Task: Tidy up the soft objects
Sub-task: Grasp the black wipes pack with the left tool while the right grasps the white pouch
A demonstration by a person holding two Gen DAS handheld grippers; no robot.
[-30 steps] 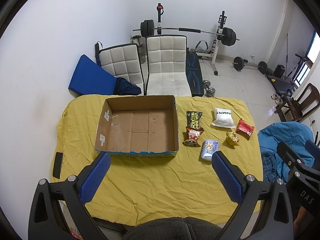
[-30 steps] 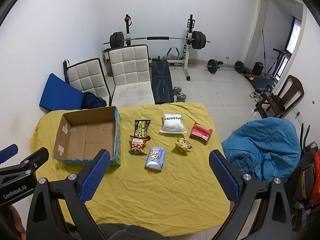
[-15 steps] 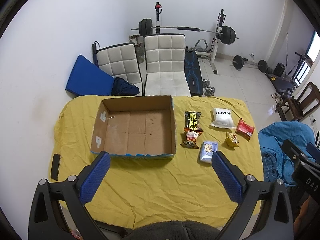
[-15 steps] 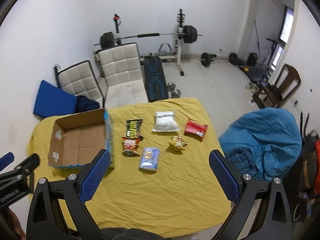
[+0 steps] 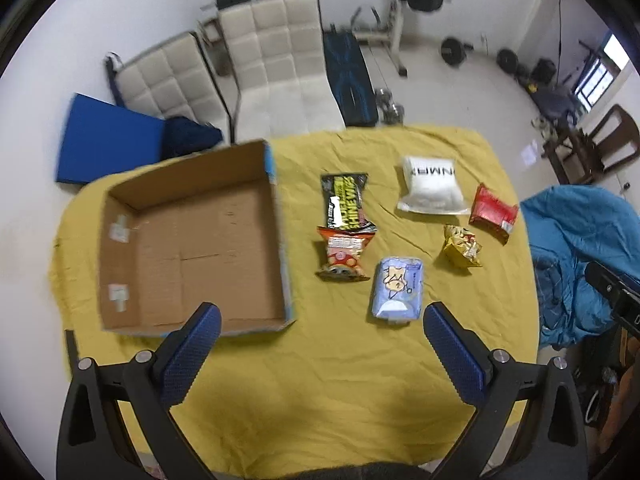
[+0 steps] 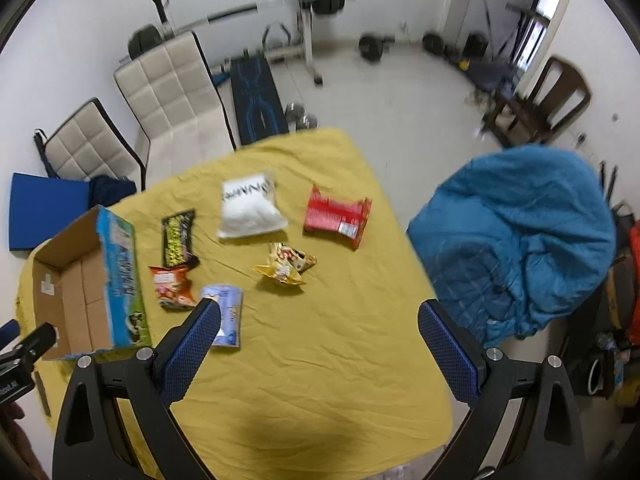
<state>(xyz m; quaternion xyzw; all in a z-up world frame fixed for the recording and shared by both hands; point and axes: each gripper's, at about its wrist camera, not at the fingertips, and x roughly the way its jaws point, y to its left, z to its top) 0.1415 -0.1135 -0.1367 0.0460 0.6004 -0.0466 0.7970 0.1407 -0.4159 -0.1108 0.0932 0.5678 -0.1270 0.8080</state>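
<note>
Soft packets: six lie loose on the yellow cloth (image 5: 320, 380), all to the right of the cardboard box (image 5: 192, 240) and outside it.
Black-and-yellow packet (image 5: 346, 200): flat, long axis running away from the camera, its near end touching the orange snack bag (image 5: 344, 252).
Orange snack bag: crumpled, upright in the left wrist view, just beside the box's right wall.
Pale blue tissue pack (image 5: 398, 286): plump, cartoon print up, long axis near to far, nearest of the six to the left gripper (image 5: 320, 338).
White pouch (image 5: 432, 190): puffy, black lettering along its far end, the farthest item on the cloth.
Red packet (image 5: 494, 212): flat, tilted, near the cloth's right edge, just right of the white pouch.
Gold wrapper (image 5: 462, 246): small, scrunched, between the tissue pack and the red packet.
Cardboard box: open top, bare brown floor, blue printed outer side.
Left gripper: blue padded fingers spread wide, holding nothing, above the cloth's near part.
Right gripper (image 6: 318, 338): fingers equally wide apart, empty; its left finger overlaps the tissue pack (image 6: 224, 318) in its own view.
Beyond the table: two white quilted chairs (image 5: 276, 68), a blue beanbag (image 6: 516, 232), a barbell rack (image 6: 308, 4).
</note>
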